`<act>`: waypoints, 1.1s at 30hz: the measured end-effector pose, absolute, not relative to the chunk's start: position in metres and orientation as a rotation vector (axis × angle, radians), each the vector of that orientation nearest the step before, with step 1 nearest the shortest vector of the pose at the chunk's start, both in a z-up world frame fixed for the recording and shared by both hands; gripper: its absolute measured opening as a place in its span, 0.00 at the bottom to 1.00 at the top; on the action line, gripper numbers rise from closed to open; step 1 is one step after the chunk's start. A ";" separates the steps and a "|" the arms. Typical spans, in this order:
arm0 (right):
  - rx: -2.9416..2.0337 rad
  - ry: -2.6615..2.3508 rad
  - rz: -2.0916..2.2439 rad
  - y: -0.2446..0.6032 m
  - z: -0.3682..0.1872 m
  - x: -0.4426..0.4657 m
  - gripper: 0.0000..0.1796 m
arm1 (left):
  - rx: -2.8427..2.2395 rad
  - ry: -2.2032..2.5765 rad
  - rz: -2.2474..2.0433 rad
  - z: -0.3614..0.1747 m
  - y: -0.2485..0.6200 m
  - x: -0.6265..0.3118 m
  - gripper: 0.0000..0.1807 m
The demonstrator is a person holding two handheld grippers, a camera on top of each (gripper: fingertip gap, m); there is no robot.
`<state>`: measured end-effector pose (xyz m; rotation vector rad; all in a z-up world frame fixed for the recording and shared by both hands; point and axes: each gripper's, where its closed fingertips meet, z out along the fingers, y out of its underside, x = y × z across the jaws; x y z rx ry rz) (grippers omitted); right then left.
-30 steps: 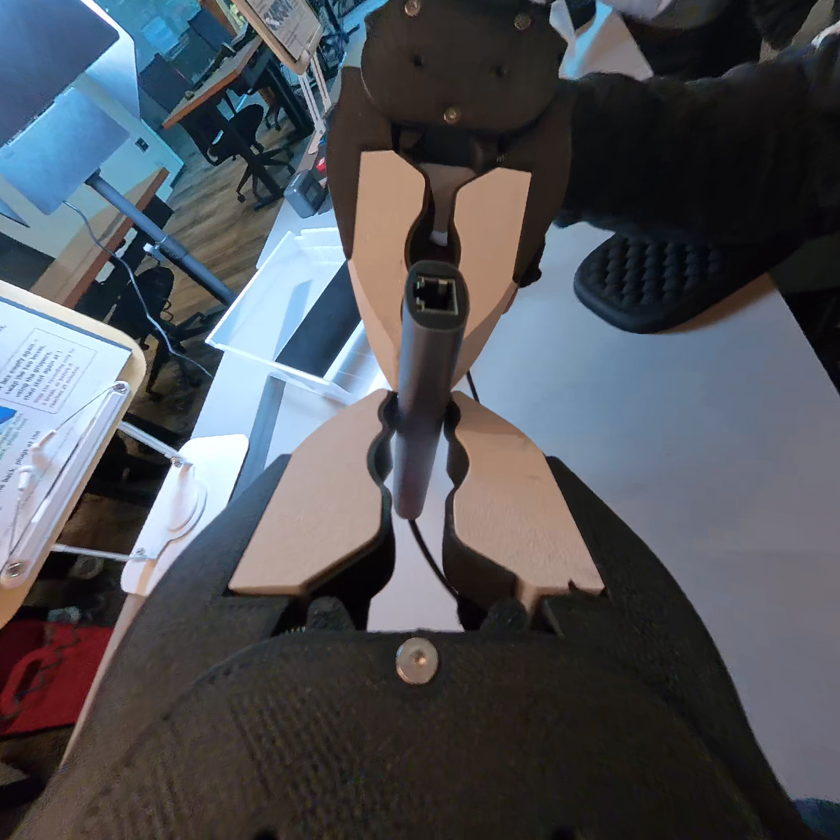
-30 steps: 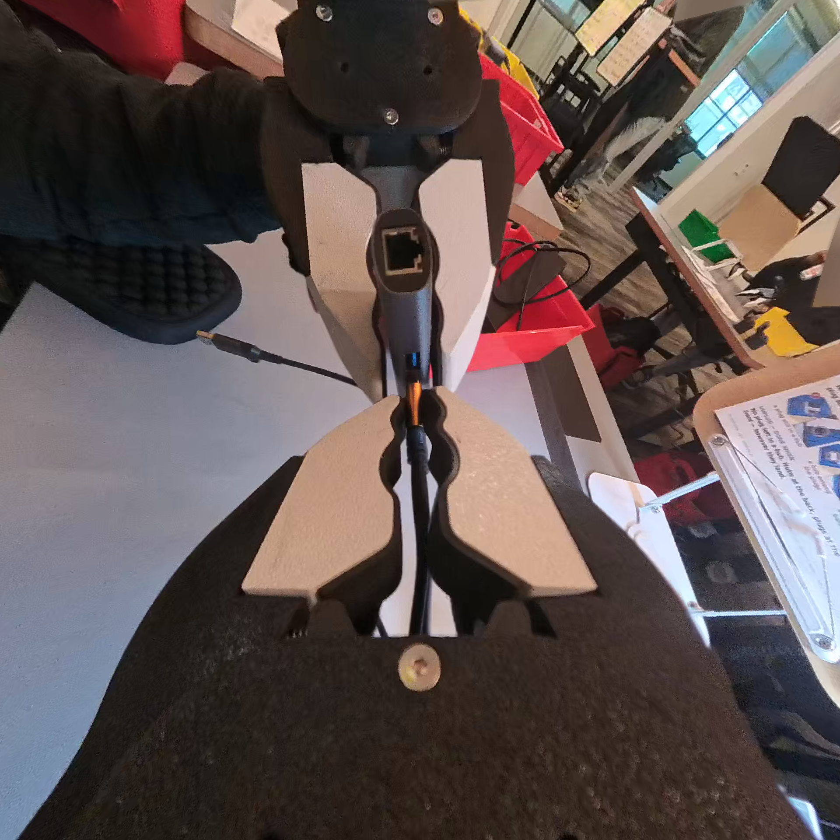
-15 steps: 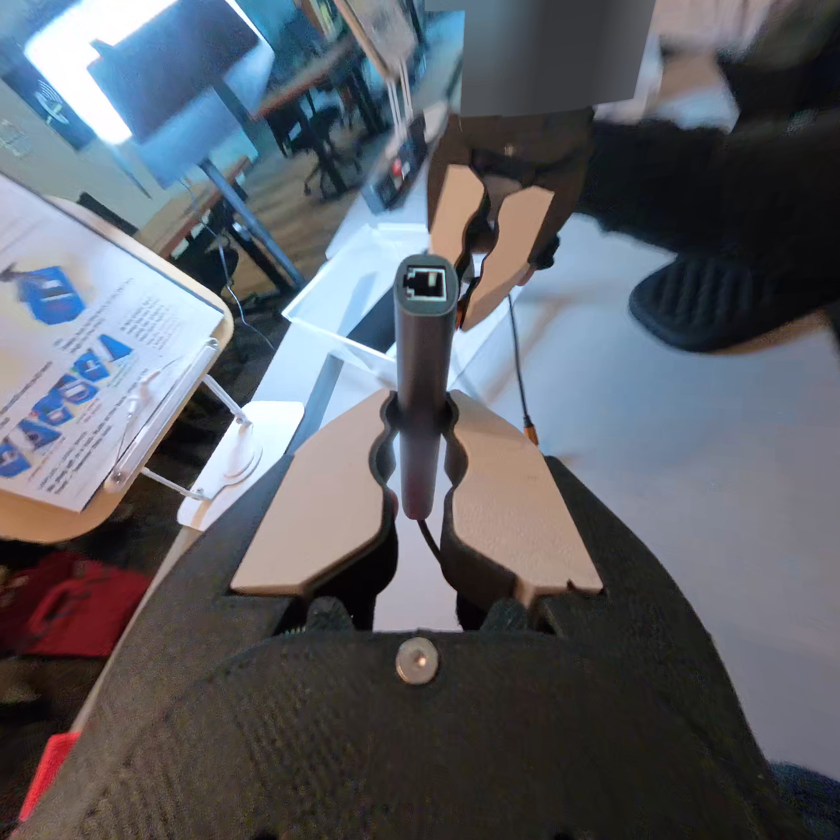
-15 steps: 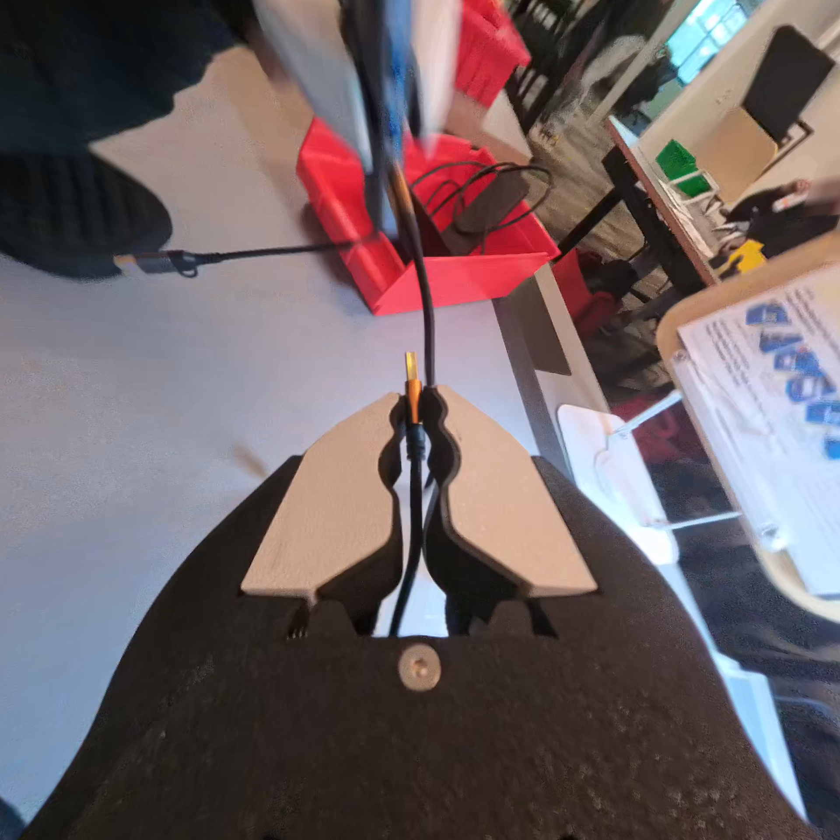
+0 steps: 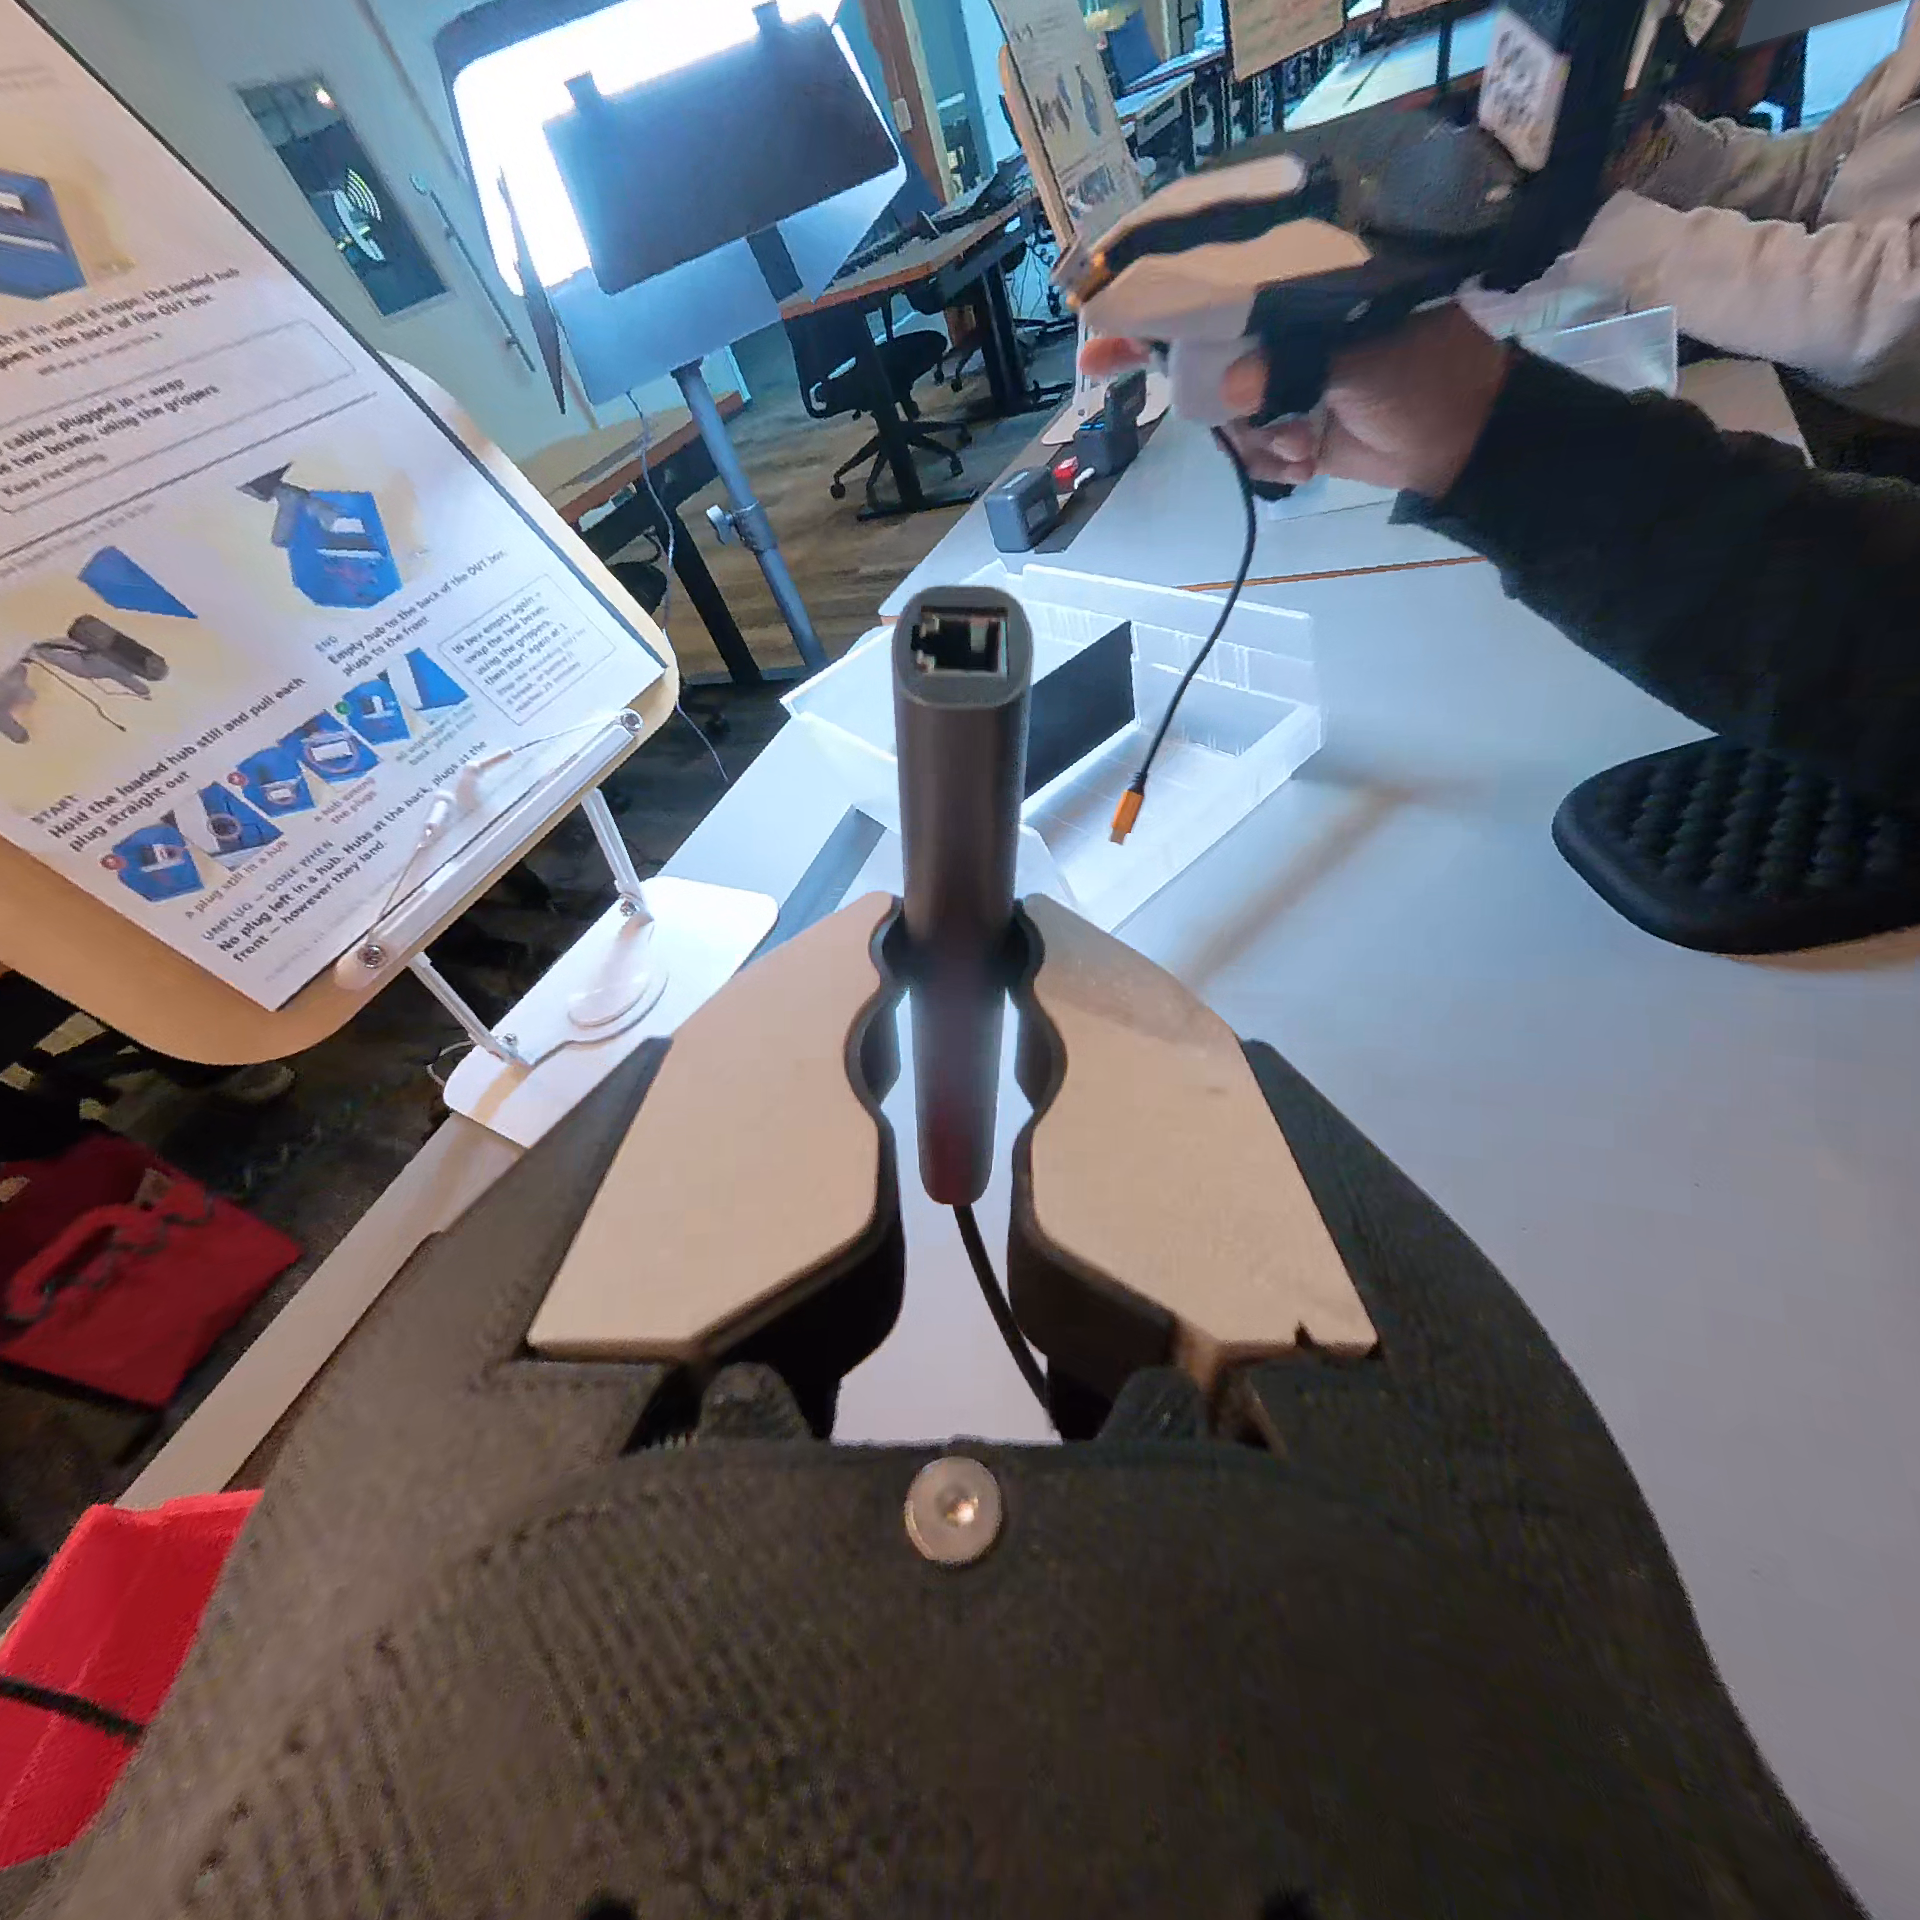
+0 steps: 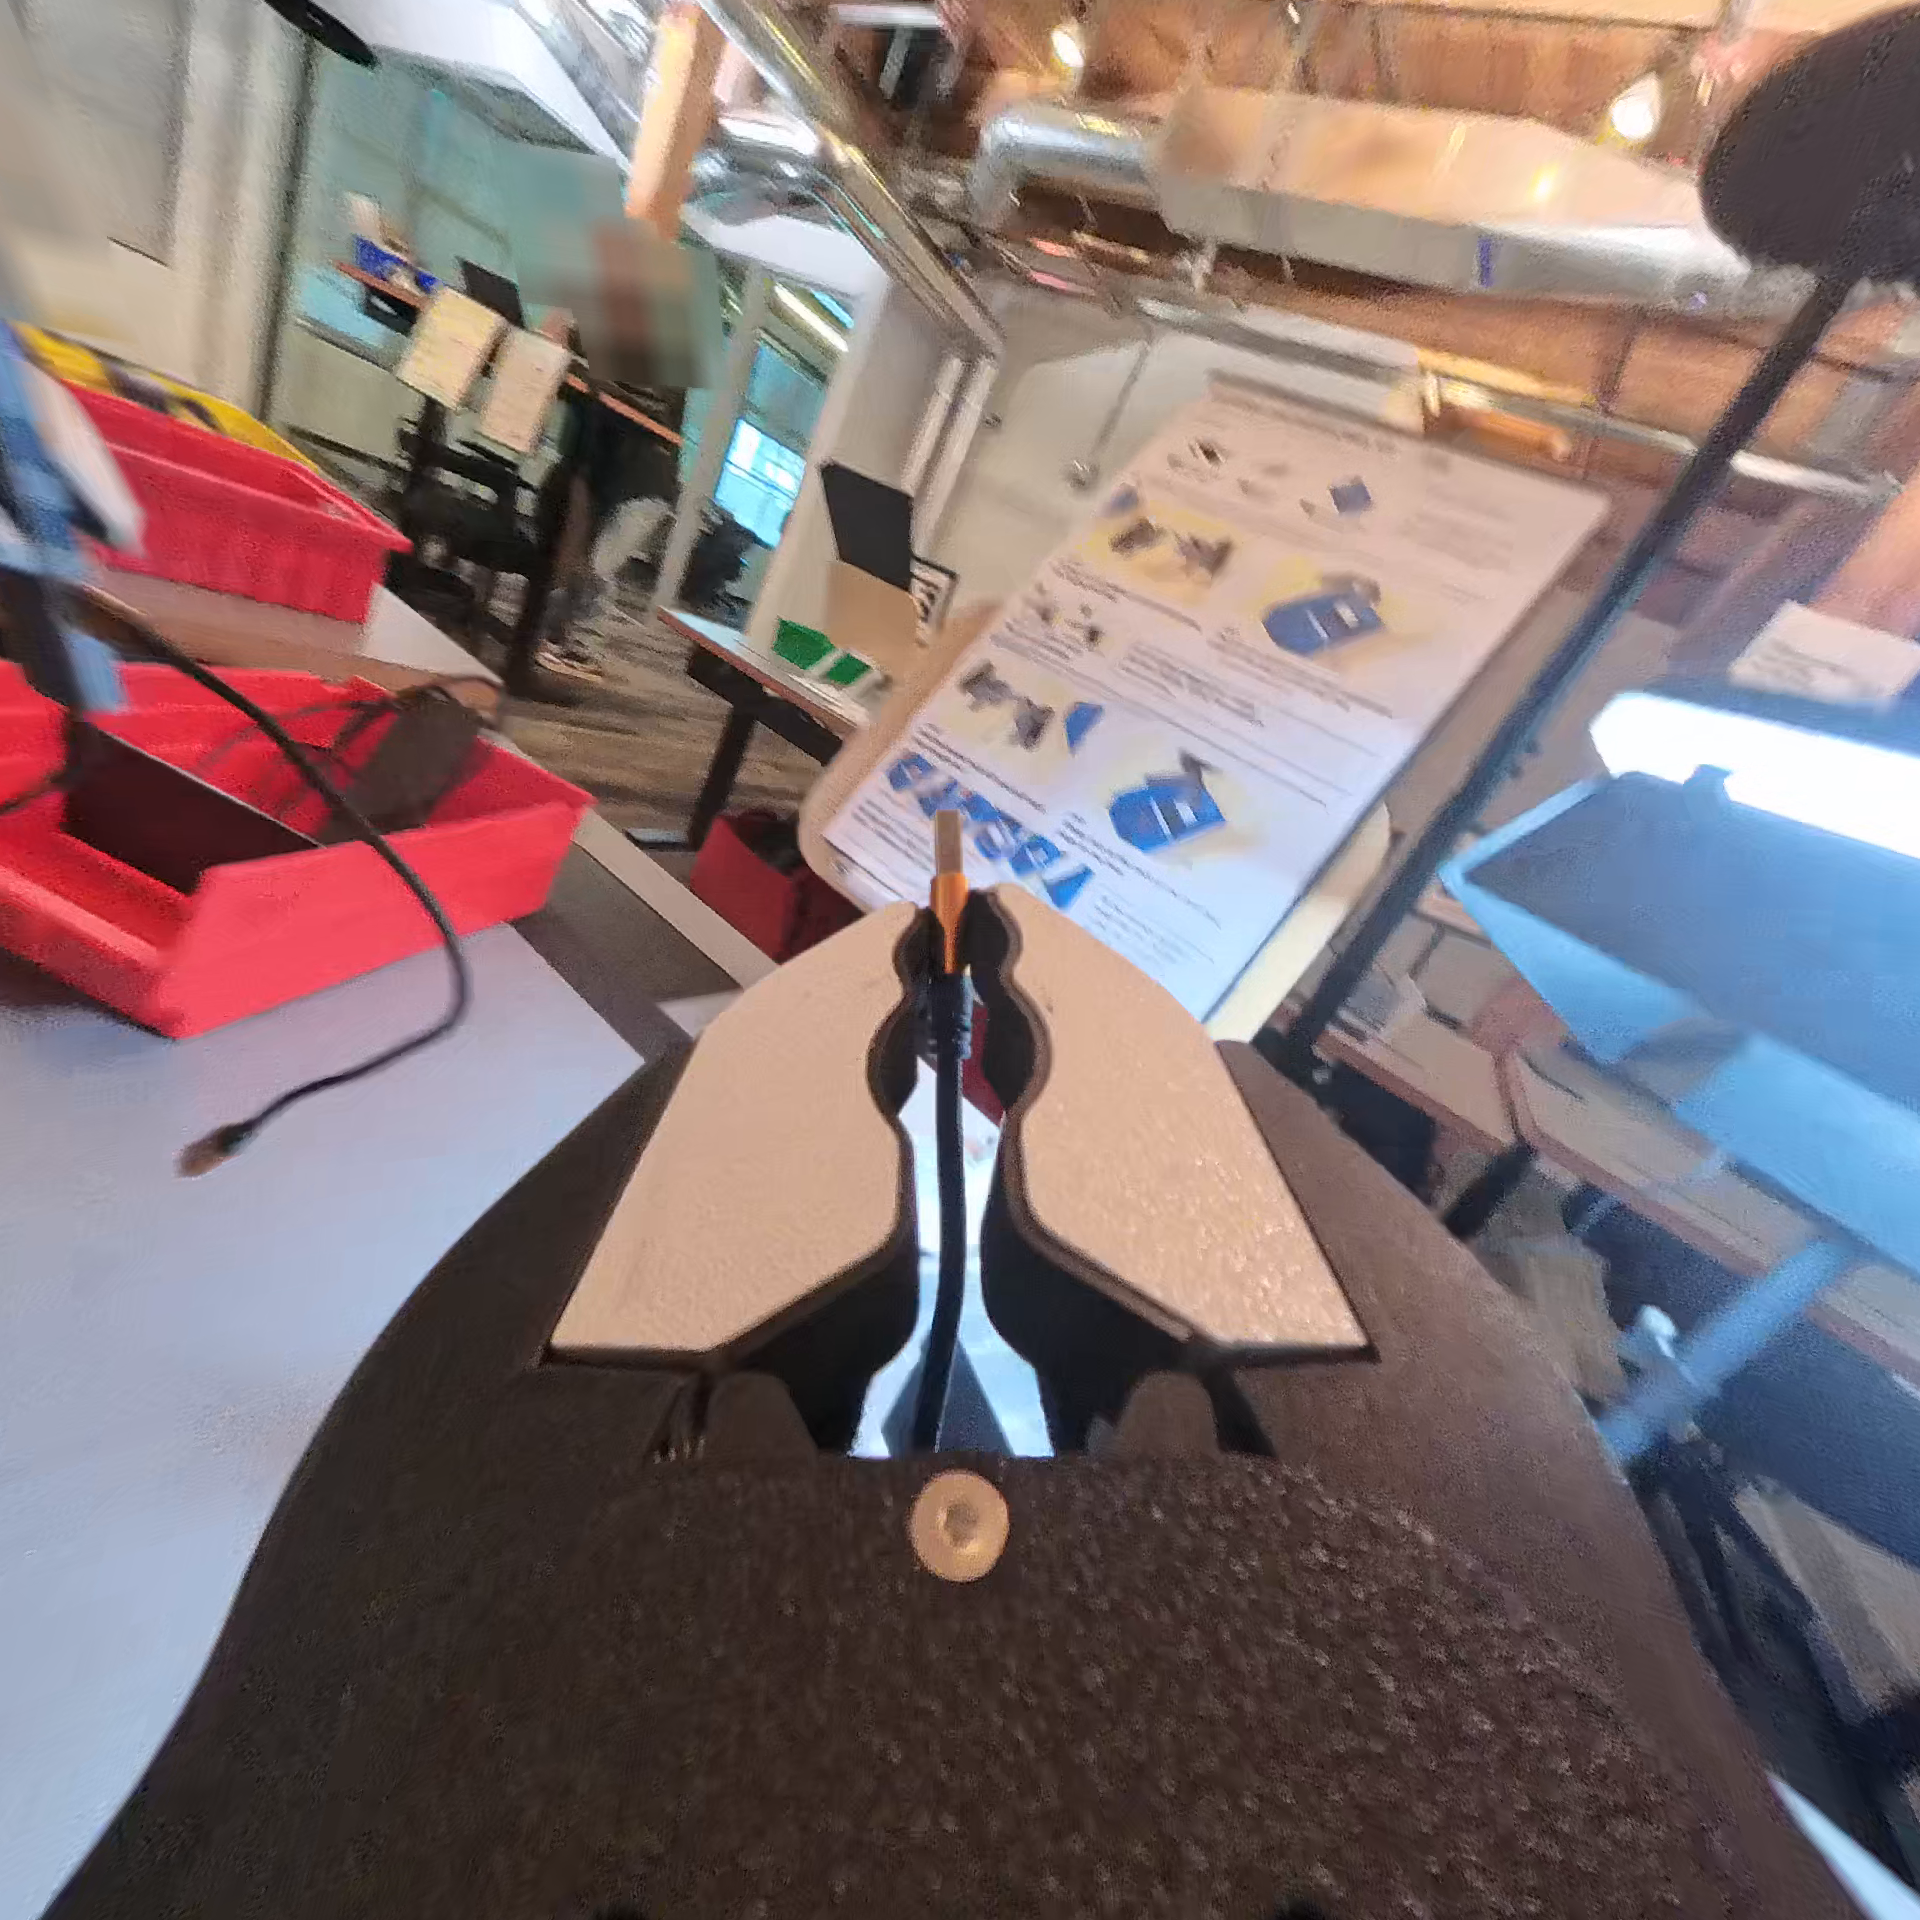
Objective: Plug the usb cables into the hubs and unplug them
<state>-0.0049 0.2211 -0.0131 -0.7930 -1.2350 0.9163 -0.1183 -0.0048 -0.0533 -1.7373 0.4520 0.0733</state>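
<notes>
Grey USB hub [image 5: 961,831]: clamped upright in my left gripper [image 5: 958,935], above the white table [image 5: 1558,1143]. Black USB cable [image 6: 948,1091], orange plug [image 6: 949,904]: pinched in my right gripper [image 6: 951,920], raised well apart from the hub.

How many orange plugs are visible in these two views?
2 orange plugs: one clamped in the right tool, one dangling near the clear tray. Others may be hidden.

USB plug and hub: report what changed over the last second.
The right gripper pulled the orange-collared USB plug out of the grey hub and swung up and away; they are now well apart. The left gripper stays clamped on the hub, the right on the plug.
</notes>
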 end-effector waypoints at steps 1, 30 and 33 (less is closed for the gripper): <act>-0.828 -1.226 0.883 0.234 -0.024 -0.010 0.04 | -1.739 0.454 0.078 -0.054 -0.004 -0.117 0.10; -0.559 -2.111 0.830 0.019 -0.147 -0.065 0.08 | -1.871 0.785 -0.061 -0.120 0.025 -0.043 0.10; -0.552 -2.102 0.840 0.019 -0.145 -0.065 0.07 | -1.861 0.791 -0.059 -0.119 0.024 -0.042 0.10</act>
